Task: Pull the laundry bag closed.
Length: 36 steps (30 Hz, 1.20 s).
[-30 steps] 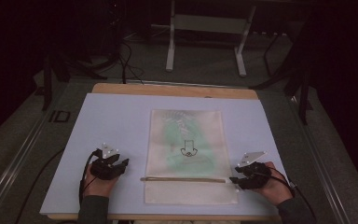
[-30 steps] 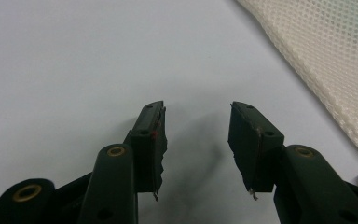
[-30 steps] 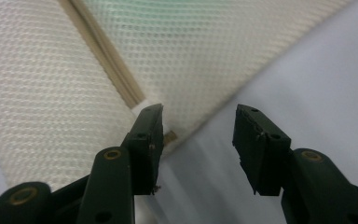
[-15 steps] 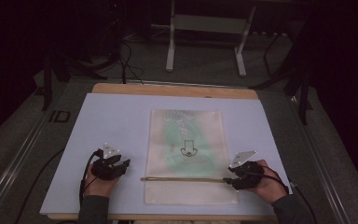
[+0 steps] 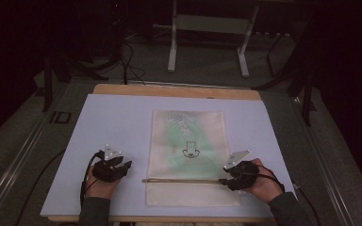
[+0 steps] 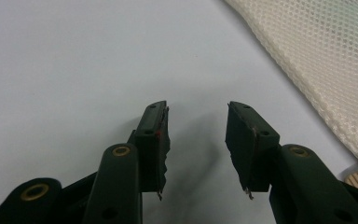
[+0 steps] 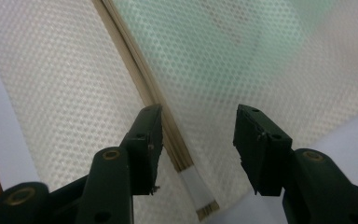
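The green item (image 5: 191, 141) inside the mesh bag (image 5: 188, 188) is blurred by the weave; its kind cannot be told. The bag's zipper (image 7: 140, 79) runs off the top edge in the right gripper view.

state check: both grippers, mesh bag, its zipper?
left gripper: open, holding nothing, over bare table beside the bag
right gripper: open, at the zipper's end
mesh bag: flat on the table, green item inside
zipper: looks closed

Mesh bag (image 5: 188, 155) lying flat on the bench (image 5: 118, 117), midway between its side edges, reaching its near edge, zipper (image 5: 181, 180) crossing the bag's near part, left claw (image 5: 122, 165) left of the bag, right claw (image 5: 222, 181) at the zipper's right end.
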### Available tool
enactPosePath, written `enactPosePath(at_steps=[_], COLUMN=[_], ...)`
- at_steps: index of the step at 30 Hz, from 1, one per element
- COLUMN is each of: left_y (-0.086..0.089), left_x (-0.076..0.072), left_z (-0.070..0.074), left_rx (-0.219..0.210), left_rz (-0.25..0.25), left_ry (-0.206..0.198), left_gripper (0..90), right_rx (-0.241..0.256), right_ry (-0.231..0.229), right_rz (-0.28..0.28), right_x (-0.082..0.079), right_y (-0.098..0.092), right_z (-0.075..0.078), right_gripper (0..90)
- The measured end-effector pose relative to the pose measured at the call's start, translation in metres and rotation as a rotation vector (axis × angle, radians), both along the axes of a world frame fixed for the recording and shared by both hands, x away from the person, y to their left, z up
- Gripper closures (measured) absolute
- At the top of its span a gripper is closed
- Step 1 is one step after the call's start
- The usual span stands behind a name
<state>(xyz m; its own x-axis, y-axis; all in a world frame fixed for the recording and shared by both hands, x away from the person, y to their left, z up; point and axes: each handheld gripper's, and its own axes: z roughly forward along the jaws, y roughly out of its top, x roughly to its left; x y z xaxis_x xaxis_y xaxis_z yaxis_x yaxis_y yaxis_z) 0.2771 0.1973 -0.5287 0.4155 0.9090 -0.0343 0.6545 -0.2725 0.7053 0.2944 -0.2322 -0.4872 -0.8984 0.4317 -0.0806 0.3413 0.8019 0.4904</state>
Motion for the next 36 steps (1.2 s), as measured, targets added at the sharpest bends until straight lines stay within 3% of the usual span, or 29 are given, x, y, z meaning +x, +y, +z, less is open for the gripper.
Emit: enactPosePath(at_steps=[36], left_y=[0.000], left_x=[0.000], left_z=[0.000], left_rx=[-0.005], left_rz=[-0.003], left_ry=[0.001], left_gripper=[57.6], right_rx=[0.019], right_ry=[-0.002], right_rz=[0.145], right_x=[0.006], right_y=[0.064], right_z=[0.007], right_gripper=[54.1])
